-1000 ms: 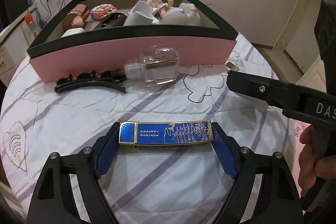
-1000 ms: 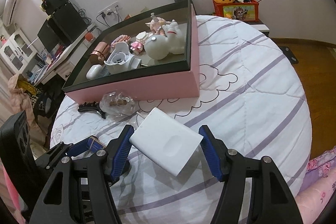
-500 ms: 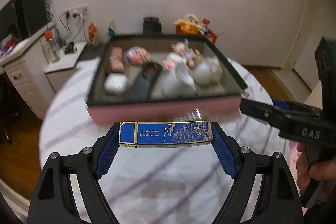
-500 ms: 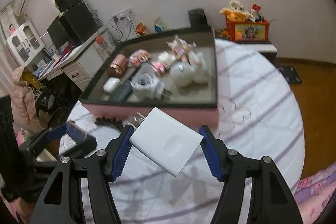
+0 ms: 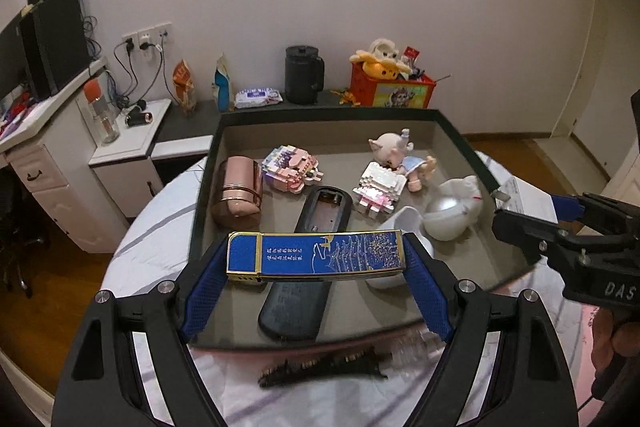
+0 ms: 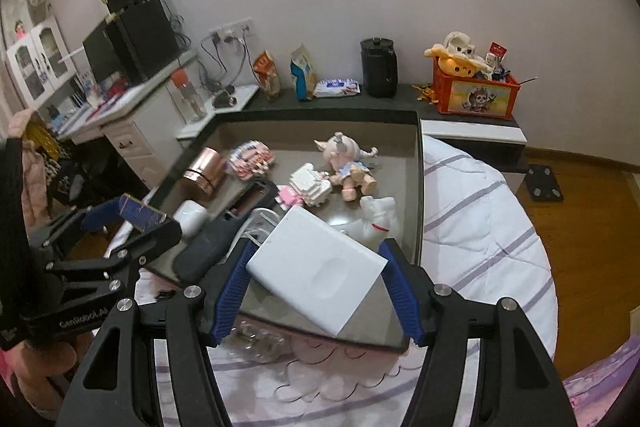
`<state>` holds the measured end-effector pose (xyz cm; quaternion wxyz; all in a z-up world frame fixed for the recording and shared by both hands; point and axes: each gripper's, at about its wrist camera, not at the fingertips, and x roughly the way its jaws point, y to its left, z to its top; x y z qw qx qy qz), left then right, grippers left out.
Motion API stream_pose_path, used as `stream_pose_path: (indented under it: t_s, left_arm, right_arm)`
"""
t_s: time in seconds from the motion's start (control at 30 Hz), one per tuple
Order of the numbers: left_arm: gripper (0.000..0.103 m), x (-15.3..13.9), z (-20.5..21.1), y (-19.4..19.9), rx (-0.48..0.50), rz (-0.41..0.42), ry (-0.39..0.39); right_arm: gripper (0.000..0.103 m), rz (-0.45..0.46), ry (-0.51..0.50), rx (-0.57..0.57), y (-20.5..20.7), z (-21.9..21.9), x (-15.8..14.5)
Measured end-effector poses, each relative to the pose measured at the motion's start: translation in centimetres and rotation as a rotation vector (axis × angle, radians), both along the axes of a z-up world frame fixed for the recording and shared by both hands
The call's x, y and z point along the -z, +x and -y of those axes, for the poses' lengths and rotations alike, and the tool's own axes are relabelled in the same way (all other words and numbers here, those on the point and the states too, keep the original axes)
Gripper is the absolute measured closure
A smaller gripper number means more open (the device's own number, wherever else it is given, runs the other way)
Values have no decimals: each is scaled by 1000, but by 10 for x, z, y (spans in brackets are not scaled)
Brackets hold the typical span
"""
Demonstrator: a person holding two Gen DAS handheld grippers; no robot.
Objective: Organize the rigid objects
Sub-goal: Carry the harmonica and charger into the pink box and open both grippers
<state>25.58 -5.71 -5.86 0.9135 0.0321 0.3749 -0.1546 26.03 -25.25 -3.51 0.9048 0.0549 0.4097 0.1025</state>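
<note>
While its blue pads press on both ends of a blue and gold lighter (image 5: 316,257), the left hand-held gripper (image 5: 316,263) holds it crosswise above the near part of the open box (image 5: 460,143). The right hand-held gripper (image 6: 316,267) clamps a white rectangular case (image 6: 316,269), tilted, over the box's near edge. Inside lie a black remote (image 5: 296,311), a pink cylinder (image 5: 239,191), block figures and a doll (image 5: 396,155). A black hair clip (image 5: 320,367) lies on the bed (image 6: 480,227) in front of the box.
</note>
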Motion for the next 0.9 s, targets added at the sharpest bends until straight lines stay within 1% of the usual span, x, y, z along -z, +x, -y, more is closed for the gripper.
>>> stream_pose_path:
  t_s: [0.17, 0.3, 0.47, 0.5, 0.57, 0.6, 0.63, 0.67, 0.7, 0.8, 0.9]
  left_arm:
    - [19, 16, 7, 12, 12, -26, 20]
    - [19, 26, 12, 16, 15, -46, 48]
    - [18, 37, 15, 17, 9, -69, 78]
    - [18, 38, 15, 17, 4, -72, 87]
    - [13, 39, 15, 16, -14, -73, 113]
    - [6, 37, 15, 15, -25, -69, 125]
    - [2, 36, 14, 14, -30, -63, 126]
    - [1, 32, 12, 11, -36, -51, 125]
    - [1, 29, 10, 8, -40, -42, 122]
    - [1, 18, 4, 1, -56, -22, 113]
    - [1, 9, -3, -8, -72, -5, 100]
  right_arm:
    - [38, -32, -36, 1, 9, -1, 15]
    - [38, -47, -73, 0, 13, -4, 20]
    - [38, -63, -85, -9, 15, -6, 25]
    - [37, -66, -89, -8, 14, -7, 26]
    - [37, -70, -102, -6, 14, -8, 28]
    - [35, -73, -117, -7, 14, -9, 28]
    - [26, -71, -129, -7, 15, -10, 28]
    - [18, -64, -142, -2, 15, -11, 27]
    - [18, -54, -156, 6, 13, -11, 26]
    - [16, -66, -179, -4, 11, -14, 24]
    - [15, -66, -155, 2, 6, -13, 20]
